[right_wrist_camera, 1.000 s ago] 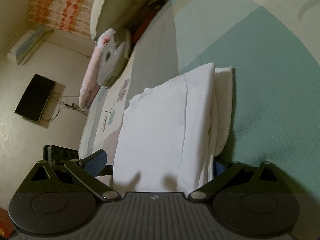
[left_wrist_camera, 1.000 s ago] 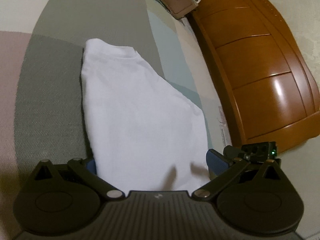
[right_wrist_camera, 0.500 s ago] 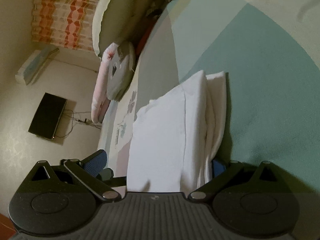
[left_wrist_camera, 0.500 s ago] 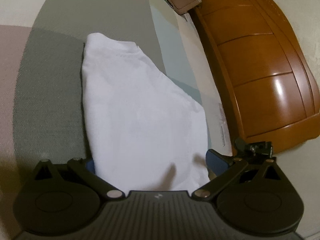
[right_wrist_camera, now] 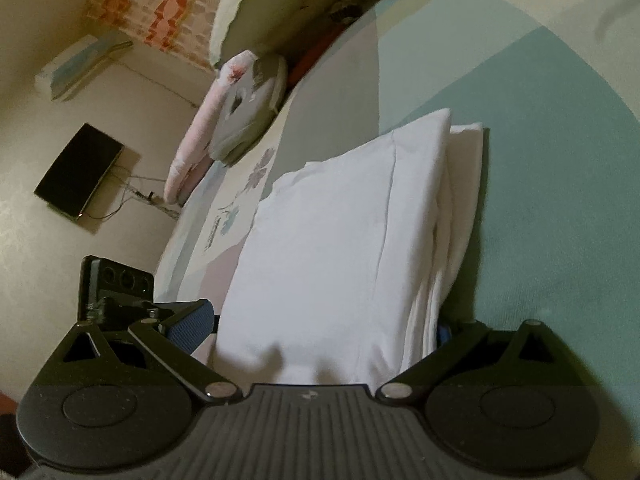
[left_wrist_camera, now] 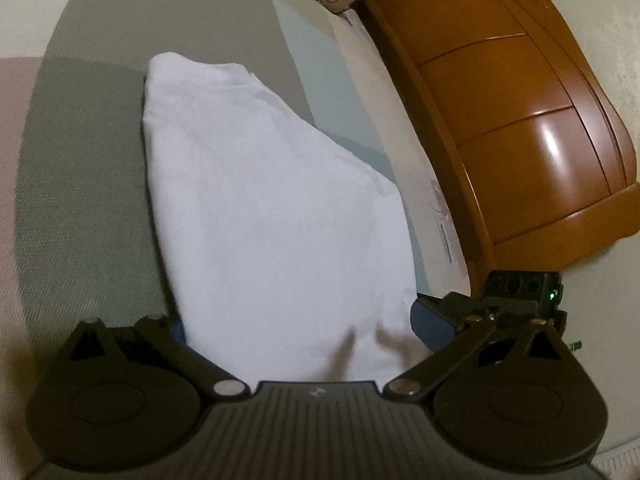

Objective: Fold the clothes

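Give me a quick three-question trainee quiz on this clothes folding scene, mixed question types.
1. True or false: the folded white garment lies between the fingers of the left hand-held gripper.
2. Multiple choice: beside the bed, the left wrist view shows A) a glass door, B) a wooden headboard, C) a metal shelf.
3. Fill in: the right hand-held gripper straddles the garment, whose stacked layers show along its ____ edge.

Key: 1 true; 2 B; 3 right

Folded garment (left_wrist_camera: 272, 216) lies on the bed (left_wrist_camera: 80, 184), headboard (left_wrist_camera: 520, 112) right.
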